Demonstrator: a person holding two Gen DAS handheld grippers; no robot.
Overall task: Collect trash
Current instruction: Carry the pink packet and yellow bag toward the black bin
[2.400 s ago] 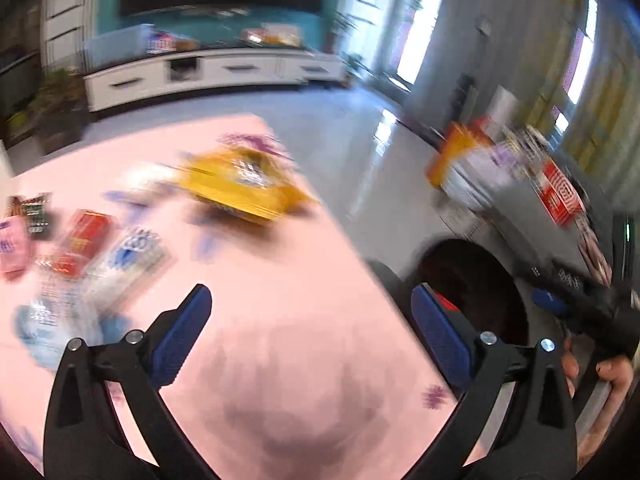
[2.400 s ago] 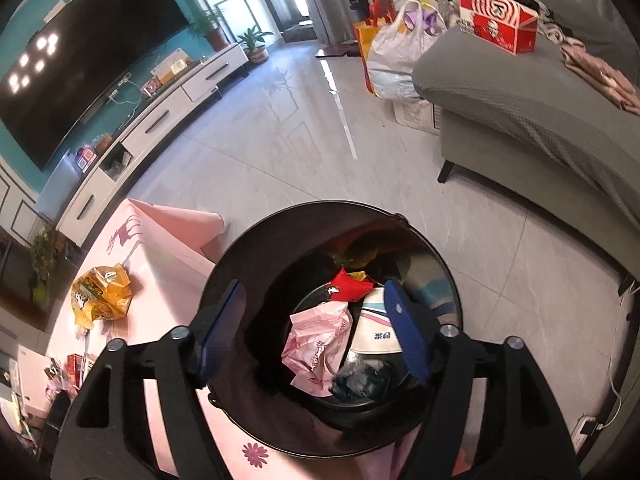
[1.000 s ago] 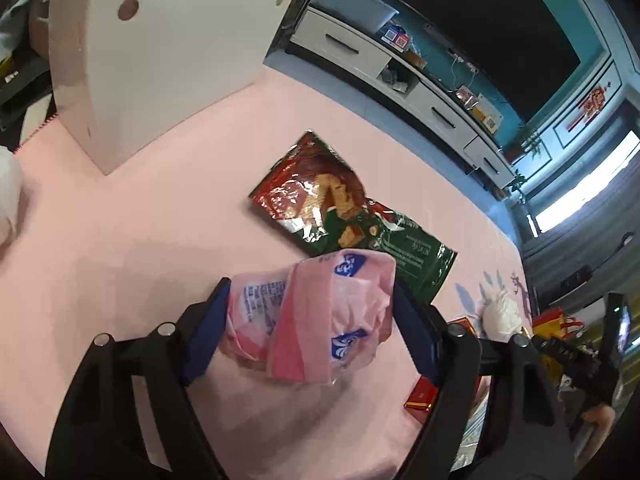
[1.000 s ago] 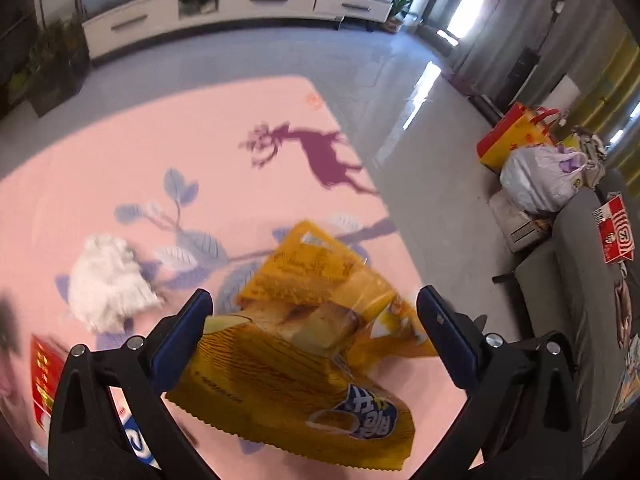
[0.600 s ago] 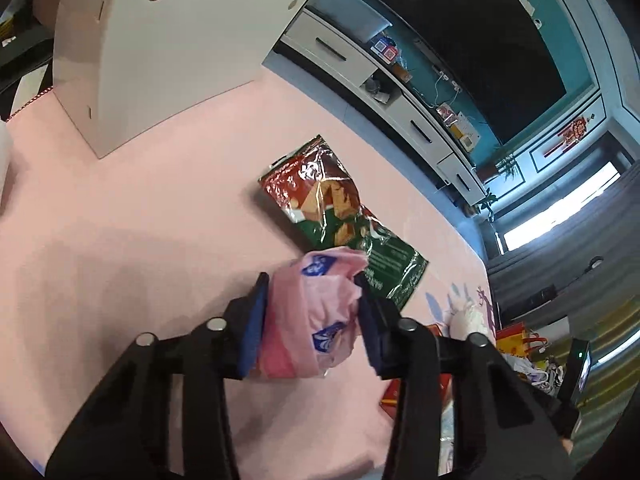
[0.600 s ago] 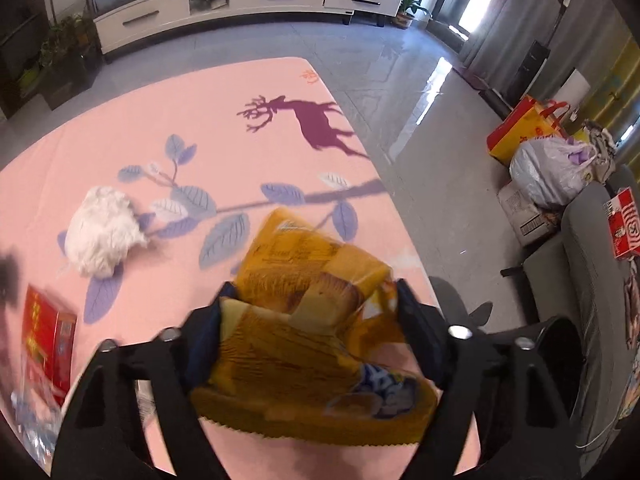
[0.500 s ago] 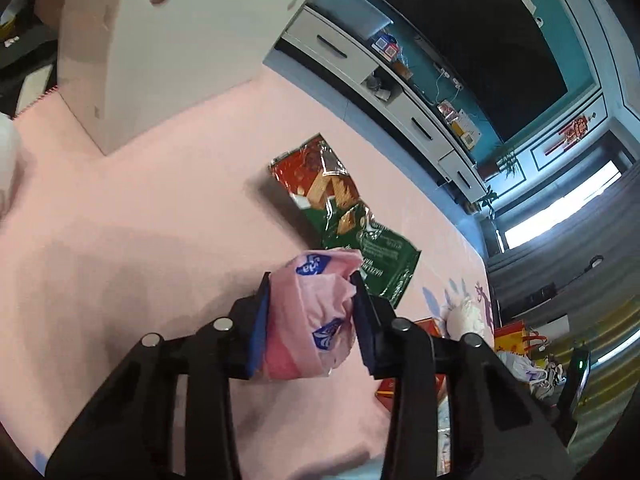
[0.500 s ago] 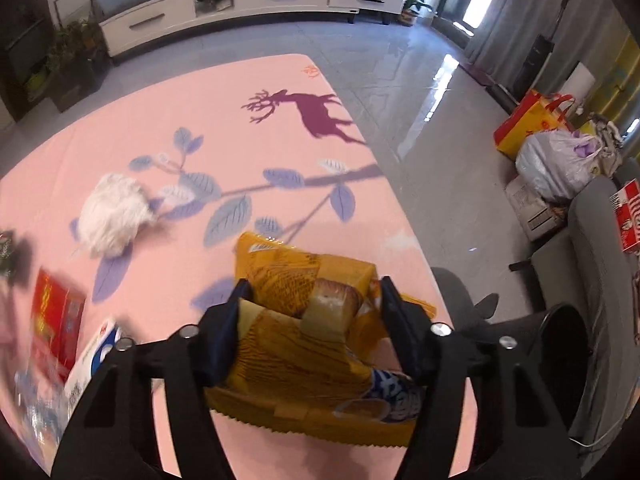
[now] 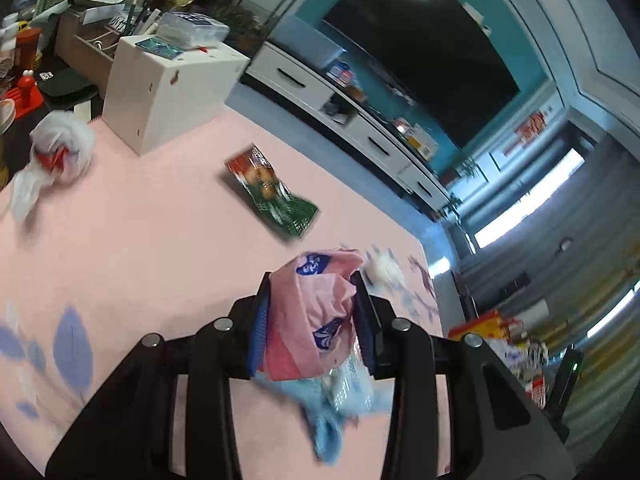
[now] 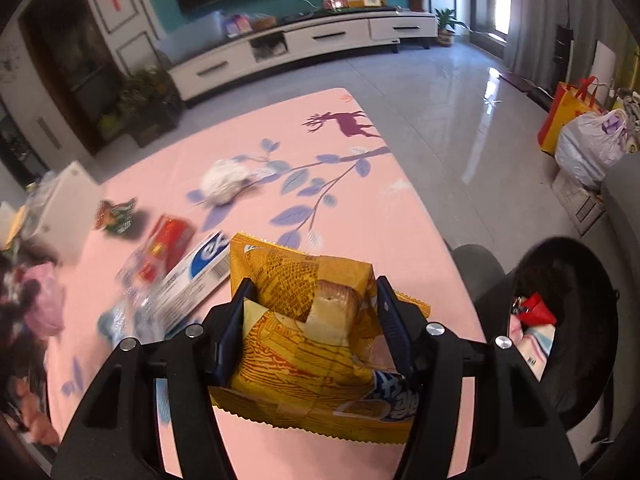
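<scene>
**Both tongs loaded above the pink counter**

The left tongs are clamped on a crumpled pink wrapper over the counter. The right tongs squeeze a yellow snack bag, near the black trash bin beside the counter's edge.

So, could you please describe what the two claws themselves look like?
Both match: the left claw and right claw have matte black plastic arms that fork into struts with open slots, silver round bolt heads at the joints, and dark blue pads lining the inner fingers. No cables, markings or sleeves show.
</scene>
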